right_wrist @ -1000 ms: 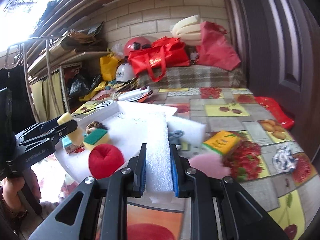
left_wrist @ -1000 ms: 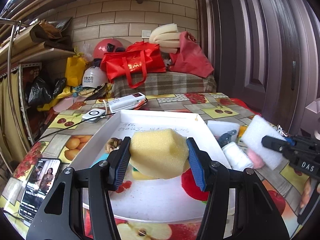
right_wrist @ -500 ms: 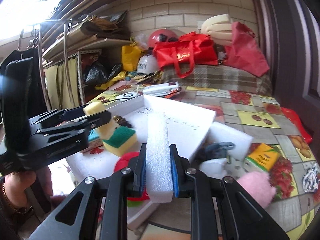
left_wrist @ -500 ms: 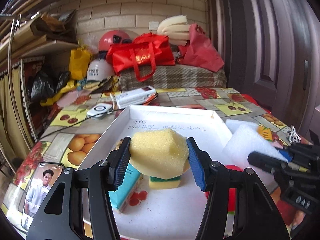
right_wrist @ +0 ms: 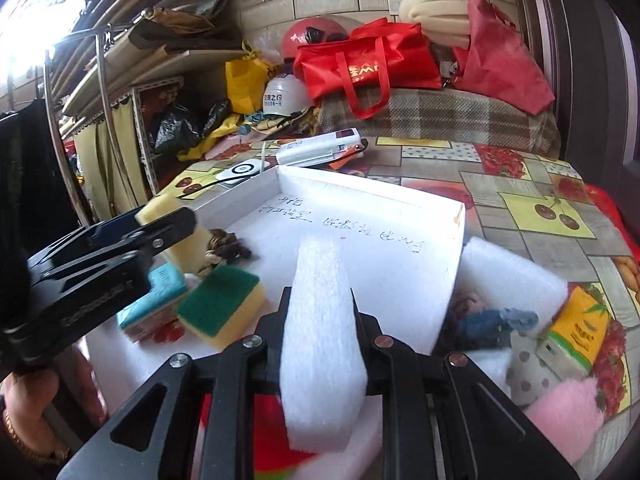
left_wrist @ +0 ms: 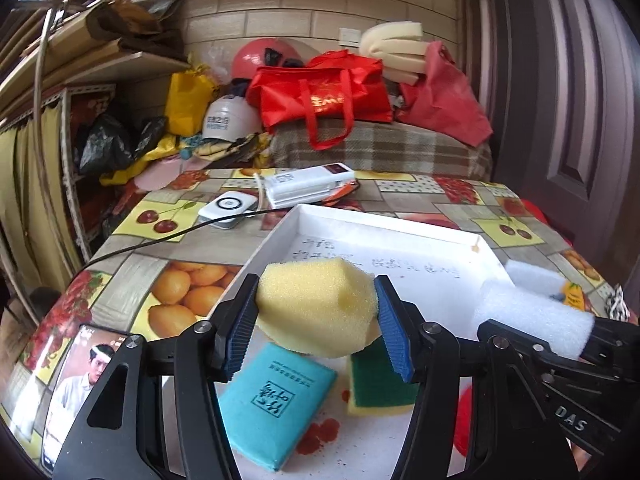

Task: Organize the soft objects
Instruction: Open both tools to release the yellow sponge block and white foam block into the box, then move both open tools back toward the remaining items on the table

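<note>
Hovering above a shallow white cardboard tray (left_wrist: 486,246), a soft, light yellow foam sponge (left_wrist: 318,306) is squeezed by the left gripper (left_wrist: 316,320); a white foam strip (right_wrist: 320,320), easily dented, is pinched midway by the right gripper (right_wrist: 320,340).

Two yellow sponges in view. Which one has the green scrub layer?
The sponge lying in the white tray: green-topped sponge. The plain yellow sponge has no green and is clamped in the left gripper.
</note>
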`<move>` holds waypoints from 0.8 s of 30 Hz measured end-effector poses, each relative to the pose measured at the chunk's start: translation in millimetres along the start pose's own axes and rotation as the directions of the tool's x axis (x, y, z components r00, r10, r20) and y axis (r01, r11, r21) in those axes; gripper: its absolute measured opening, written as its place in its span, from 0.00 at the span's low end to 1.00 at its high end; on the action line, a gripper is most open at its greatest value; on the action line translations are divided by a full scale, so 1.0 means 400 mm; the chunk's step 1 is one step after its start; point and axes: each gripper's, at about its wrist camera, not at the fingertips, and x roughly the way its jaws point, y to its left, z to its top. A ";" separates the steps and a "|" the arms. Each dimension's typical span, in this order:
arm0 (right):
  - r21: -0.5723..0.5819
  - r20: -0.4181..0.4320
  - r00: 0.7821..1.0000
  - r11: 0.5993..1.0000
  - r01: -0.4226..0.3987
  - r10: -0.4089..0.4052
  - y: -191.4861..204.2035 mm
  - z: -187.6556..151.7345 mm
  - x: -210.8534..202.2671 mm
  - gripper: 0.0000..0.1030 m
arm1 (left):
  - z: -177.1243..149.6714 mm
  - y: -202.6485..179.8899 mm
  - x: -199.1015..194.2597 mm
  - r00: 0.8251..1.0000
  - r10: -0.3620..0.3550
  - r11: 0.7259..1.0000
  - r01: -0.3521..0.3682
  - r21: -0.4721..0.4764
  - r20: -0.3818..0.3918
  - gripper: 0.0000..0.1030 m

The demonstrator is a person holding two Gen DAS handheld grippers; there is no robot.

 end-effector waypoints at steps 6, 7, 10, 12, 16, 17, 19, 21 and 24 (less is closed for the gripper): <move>-0.012 0.016 0.999 0.999 0.032 -0.032 0.008 -0.002 -0.011 0.82 | -0.005 -0.002 -0.040 0.996 0.042 0.999 -0.042 0.002 0.082 0.96; -0.005 0.027 0.999 0.999 0.034 -0.034 0.003 -0.002 -0.015 0.83 | -0.006 -0.007 -0.045 0.995 0.044 0.999 -0.045 0.011 0.095 1.00; 0.006 0.042 0.998 0.999 0.042 -0.042 -0.003 -0.001 -0.022 0.83 | -0.008 -0.019 -0.054 0.992 0.040 0.998 -0.045 0.040 0.118 1.00; 0.005 0.045 0.998 0.999 0.045 -0.045 -0.004 0.003 -0.021 0.83 | -0.008 -0.017 -0.056 0.991 0.039 0.998 -0.044 0.037 0.124 1.00; 0.004 0.082 0.995 0.999 0.051 -0.051 -0.003 0.001 -0.037 0.83 | -0.007 -0.004 -0.058 0.991 0.046 0.999 -0.047 0.008 0.126 1.00; 0.005 0.092 0.994 0.999 0.052 -0.052 -0.003 0.000 -0.042 0.83 | -0.007 -0.002 -0.059 0.991 0.047 0.999 -0.048 0.005 0.128 1.00; 0.009 0.116 0.992 0.998 0.058 -0.058 -0.003 -0.001 -0.053 0.83 | -0.007 -0.002 -0.063 0.989 0.051 0.999 -0.052 0.004 0.137 1.00; 0.013 0.152 0.987 0.998 0.057 -0.059 -0.004 -0.004 -0.070 0.83 | -0.008 -0.004 -0.070 0.987 0.053 0.999 -0.054 0.007 0.151 1.00; 0.015 0.296 0.954 0.999 0.044 -0.047 -0.004 -0.027 -0.139 0.92 | -0.015 -0.008 -0.088 0.983 0.053 0.998 -0.056 0.012 0.175 1.00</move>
